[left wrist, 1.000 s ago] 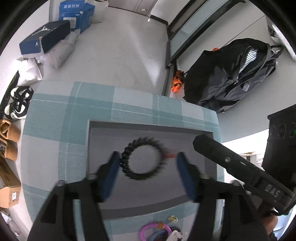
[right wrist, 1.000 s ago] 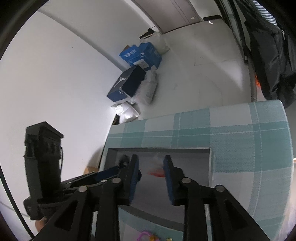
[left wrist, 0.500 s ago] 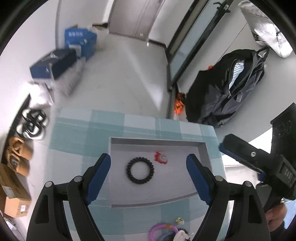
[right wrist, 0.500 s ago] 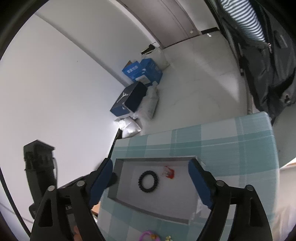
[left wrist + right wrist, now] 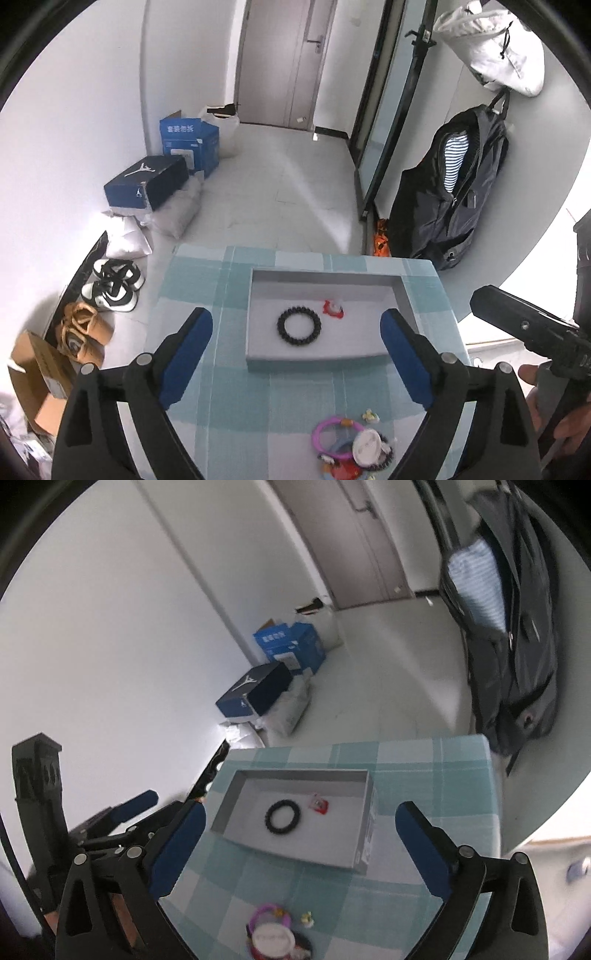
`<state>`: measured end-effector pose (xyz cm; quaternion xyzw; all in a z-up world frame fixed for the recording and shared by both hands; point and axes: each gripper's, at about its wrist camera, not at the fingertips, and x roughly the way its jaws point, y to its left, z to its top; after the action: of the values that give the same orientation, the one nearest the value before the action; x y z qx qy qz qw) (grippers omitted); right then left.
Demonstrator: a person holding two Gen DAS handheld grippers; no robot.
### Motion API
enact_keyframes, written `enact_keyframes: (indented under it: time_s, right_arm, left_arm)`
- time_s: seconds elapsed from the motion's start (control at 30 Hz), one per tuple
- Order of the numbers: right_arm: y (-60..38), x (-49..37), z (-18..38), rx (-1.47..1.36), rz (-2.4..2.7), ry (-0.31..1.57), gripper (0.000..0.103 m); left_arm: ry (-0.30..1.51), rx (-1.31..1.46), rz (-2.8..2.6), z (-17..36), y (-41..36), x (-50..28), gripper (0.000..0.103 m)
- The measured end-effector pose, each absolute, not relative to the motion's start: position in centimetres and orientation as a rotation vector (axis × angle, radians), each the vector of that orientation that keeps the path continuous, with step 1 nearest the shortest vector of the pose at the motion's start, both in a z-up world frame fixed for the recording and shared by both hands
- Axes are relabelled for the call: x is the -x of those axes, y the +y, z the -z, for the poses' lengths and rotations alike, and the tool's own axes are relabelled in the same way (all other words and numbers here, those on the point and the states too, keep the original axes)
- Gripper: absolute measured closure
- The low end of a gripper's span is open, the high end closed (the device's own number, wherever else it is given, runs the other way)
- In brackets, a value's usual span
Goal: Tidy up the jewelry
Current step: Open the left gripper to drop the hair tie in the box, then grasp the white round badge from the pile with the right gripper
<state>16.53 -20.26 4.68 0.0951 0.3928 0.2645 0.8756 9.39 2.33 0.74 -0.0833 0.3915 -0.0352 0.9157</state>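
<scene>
A grey tray (image 5: 400, 291) (image 5: 364, 834) sits on the teal checked table. In it lie a black coiled hair tie (image 5: 299, 326) (image 5: 283, 816) and a small red clip (image 5: 333, 308) (image 5: 320, 805). My left gripper (image 5: 295, 332) is open and empty, held well above the tray. My right gripper (image 5: 299, 830) is open and empty too, also high above it. A pile of jewelry with a pink ring (image 5: 334, 435) (image 5: 269, 917) and a small yellow piece (image 5: 370, 416) (image 5: 306, 918) lies at the table's near edge.
The right gripper's body (image 5: 532, 332) shows at the right of the left wrist view; the left one (image 5: 122, 816) shows at the left of the right wrist view. Boxes (image 5: 147, 181), shoes (image 5: 110, 284) and a black backpack (image 5: 450, 192) stand around the table.
Both grippers opened, let go of the hair tie and the red clip in the tray, and rose and drew back from the tray.
</scene>
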Motion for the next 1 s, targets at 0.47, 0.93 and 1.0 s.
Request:
enact_keyframes:
  time_s: [0.47,0.93,1.0]
  right_arm:
    - [-20.4,-10.2,-2.5,-0.088,-0.528,0.885,0.0]
    - [-16.5,-8.0,2.8,0.038,-0.621,1.025,0.015]
    - [-15.4,-7.9,3.2,0.08,-0.634,1.03,0.016]
  left_arm:
    - [0.848,0.24,0.037,1.6,3.4,-3.9,0.013]
    - [0.885,0.231,0.059,3.8,5.6,-1.3,0.013]
    - [0.882,0.233,0.056,3.8,5.8,-1.2,0.013]
